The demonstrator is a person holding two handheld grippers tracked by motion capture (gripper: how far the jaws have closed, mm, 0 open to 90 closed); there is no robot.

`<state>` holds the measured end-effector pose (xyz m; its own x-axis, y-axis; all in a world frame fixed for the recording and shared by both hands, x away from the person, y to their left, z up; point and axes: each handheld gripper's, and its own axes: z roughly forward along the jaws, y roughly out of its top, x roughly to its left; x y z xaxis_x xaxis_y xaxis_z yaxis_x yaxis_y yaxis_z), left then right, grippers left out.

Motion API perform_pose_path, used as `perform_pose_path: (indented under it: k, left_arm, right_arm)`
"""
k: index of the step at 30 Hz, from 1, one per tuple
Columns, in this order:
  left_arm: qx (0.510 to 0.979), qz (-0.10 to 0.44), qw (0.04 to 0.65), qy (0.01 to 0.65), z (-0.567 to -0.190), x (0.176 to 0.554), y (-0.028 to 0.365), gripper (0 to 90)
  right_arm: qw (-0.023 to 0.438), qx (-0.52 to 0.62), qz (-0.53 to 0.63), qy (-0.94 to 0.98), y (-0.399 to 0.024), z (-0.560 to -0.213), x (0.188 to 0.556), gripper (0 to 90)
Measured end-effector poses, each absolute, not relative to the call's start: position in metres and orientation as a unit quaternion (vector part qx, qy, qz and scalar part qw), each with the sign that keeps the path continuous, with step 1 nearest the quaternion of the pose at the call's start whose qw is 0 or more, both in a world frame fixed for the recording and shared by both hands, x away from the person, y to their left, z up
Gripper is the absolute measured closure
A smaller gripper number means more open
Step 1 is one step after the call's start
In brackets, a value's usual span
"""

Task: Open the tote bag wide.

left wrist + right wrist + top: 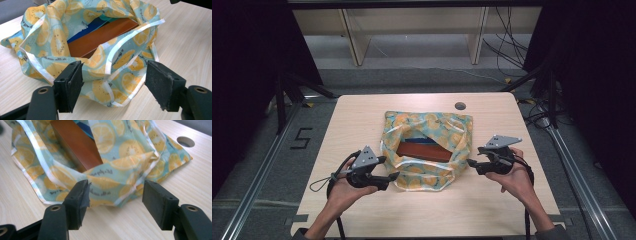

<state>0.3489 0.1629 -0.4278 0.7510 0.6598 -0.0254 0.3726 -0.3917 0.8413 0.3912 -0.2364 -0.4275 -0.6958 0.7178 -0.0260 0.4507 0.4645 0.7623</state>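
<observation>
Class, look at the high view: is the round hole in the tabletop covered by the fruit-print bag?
No. The hole lies bare beyond the bag, near the table's far edge.

You have a crumpled orange-slice-patterned bag (427, 150) lying open mid-table, its mouth gaping upward, with a brown box (424, 151) and a blue item (422, 141) lying flat inside.

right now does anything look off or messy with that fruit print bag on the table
Nothing looks spilled or damaged. The fruit-print bag lies crumpled on the table, its mouth gaping, with a brown box and something blue showing inside. Both the left gripper and right gripper sit open at its edges.
</observation>
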Motion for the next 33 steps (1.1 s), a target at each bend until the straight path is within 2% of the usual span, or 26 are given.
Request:
perform_pose_path:
  k: [3,6,8,9,13,22,33]
  left_arm:
    - [0.831,0.165,0.438,0.300,-0.428,0.346,0.164,28.8]
    - [0.828,0.168,0.440,0.306,-0.431,0.341,0.163,28.6]
    - [0.827,0.165,0.440,0.309,-0.434,0.336,0.164,28.4]
    - [0.824,0.165,0.442,0.314,-0.435,0.334,0.163,28.4]
    - [0.824,0.176,0.443,0.307,-0.441,0.327,0.163,28.3]
    - [0.826,0.187,0.439,0.298,-0.452,0.319,0.166,27.3]
    - [0.815,0.185,0.458,0.303,-0.470,0.309,0.166,21.6]
  right_arm:
    - [0.176,0.346,0.379,0.840,-0.238,-0.431,0.389,38.2]
    - [0.164,0.350,0.375,0.843,-0.239,-0.432,0.385,38.2]
    - [0.176,0.338,0.377,0.844,-0.241,-0.433,0.386,38.0]
    - [0.159,0.364,0.376,0.837,-0.239,-0.433,0.381,38.0]
    - [0.178,0.341,0.381,0.841,-0.243,-0.435,0.380,37.6]
    - [0.161,0.343,0.375,0.846,-0.246,-0.444,0.363,36.2]
    - [0.156,0.342,0.371,0.849,-0.251,-0.462,0.343,34.5]
